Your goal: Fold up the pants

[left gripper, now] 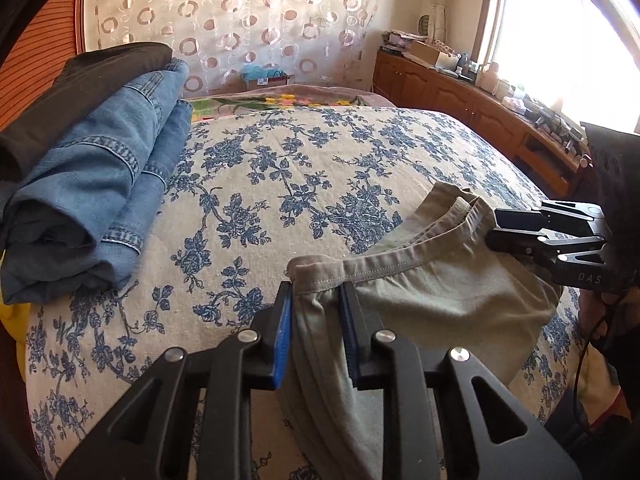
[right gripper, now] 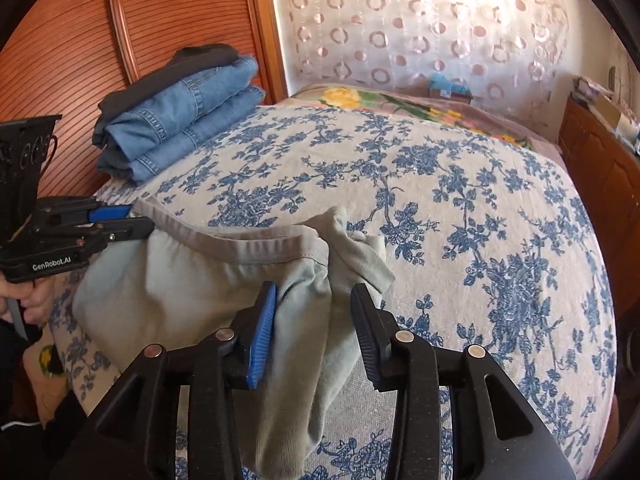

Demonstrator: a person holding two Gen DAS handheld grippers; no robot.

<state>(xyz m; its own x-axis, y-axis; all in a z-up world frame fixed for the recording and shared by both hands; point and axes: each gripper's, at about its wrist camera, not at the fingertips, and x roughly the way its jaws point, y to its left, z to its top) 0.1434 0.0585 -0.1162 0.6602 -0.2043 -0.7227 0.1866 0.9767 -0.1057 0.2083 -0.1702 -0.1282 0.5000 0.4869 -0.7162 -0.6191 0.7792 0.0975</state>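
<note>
1. Folding is at an early stage: the grey pants (left gripper: 432,300) are held by the waistband (left gripper: 360,270) at the near edge of the bed (left gripper: 304,168), the legs hanging off toward the cameras.
2. The left claw (left gripper: 316,332) is closed on the waistband's left corner; in the left wrist view cloth is pinched between the blue pads (left gripper: 282,344).
3. The right claw (right gripper: 316,332) is seen with jaws parted. In the right wrist view cloth lies against the left pad only and a gap shows at the right pad, so no grip is judged there. Seen from the left wrist, its tips sit at the waistband's right end (left gripper: 476,208), bunched there.
4. Folded jeans (left gripper: 104,184) with a dark garment (left gripper: 80,92) on top are stacked at the bed's far left, well apart from the pants. This is judged to be the finished pile.
5. Step in hand, as judged: getting both waistband corners so the pants can be lifted and laid flat.
6. Next move calls for: the right claw to be shut on the bunched right corner, then both claws to be drawn apart so the waistband is tensioned.
7. After that the pants would need carrying onto the bed's open floral area and spreading before any fold.
8. Risk: the right corner is crumpled, so only one layer may be caught.
</note>
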